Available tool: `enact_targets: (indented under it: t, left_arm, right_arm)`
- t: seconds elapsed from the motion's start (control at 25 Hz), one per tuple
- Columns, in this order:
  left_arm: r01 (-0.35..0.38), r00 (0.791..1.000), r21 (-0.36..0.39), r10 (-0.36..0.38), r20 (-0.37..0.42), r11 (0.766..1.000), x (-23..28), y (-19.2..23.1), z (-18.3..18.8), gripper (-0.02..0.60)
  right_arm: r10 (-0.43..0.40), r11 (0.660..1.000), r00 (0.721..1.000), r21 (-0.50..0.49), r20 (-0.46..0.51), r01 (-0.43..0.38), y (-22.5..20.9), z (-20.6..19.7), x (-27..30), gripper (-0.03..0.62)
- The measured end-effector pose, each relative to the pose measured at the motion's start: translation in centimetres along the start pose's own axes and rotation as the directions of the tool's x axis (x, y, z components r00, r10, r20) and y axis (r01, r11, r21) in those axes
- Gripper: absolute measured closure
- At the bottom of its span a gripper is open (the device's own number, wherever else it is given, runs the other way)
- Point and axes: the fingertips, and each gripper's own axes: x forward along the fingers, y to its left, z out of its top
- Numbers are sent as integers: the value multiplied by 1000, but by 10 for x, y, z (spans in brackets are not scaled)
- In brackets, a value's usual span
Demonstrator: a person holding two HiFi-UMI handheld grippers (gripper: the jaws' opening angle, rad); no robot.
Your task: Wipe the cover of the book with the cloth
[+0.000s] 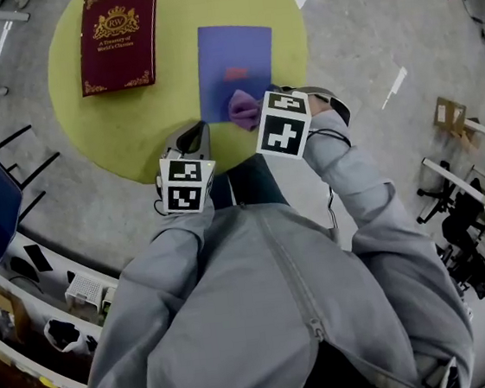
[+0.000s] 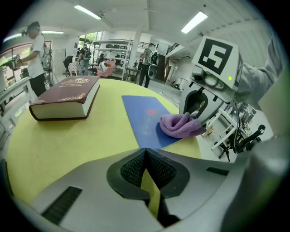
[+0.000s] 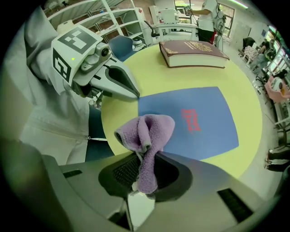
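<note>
1. Blue book (image 1: 235,63) lies near the yellow table's (image 1: 114,134) near edge, with the purple cloth (image 1: 243,109) on its near end under the right gripper (image 1: 260,115). A maroon book (image 1: 119,38) sits far left.
2. Left gripper (image 2: 146,152), jaws pressed together on nothing, hovers at the near edge, apparently standing by.
3. Right gripper's jaws pinch the cloth's tail, leaving the bunched head free, seemingly to rub the cover.
</note>
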Motion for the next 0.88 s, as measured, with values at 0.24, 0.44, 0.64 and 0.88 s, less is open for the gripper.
enact_targets:
  t: [0.24, 0.44, 0.64, 0.88]
  left_arm:
    - [11, 1000, -36, -11, -6, 999, -3, -4, 2, 565]
    - [12, 1000, -54, -13, -21, 998, -5, -6, 3, 565]
    - [32, 998, -54, -35, -47, 998, -8, -8, 4, 565]
    - [39, 994, -22, -41, -99, 999, -20, -11, 7, 565]
  right_arm:
    - [4, 996, 1000, 92, -1, -3, 0, -26, -5, 496]
    - [5, 984, 1000, 180, 8, -6, 4, -45, -12, 496]
    - [-14, 954, 999, 299, 41, 1, 14, -65, -24, 496]
    - [-79, 899, 982, 438, 170, -4, 33, -70, -53, 496]
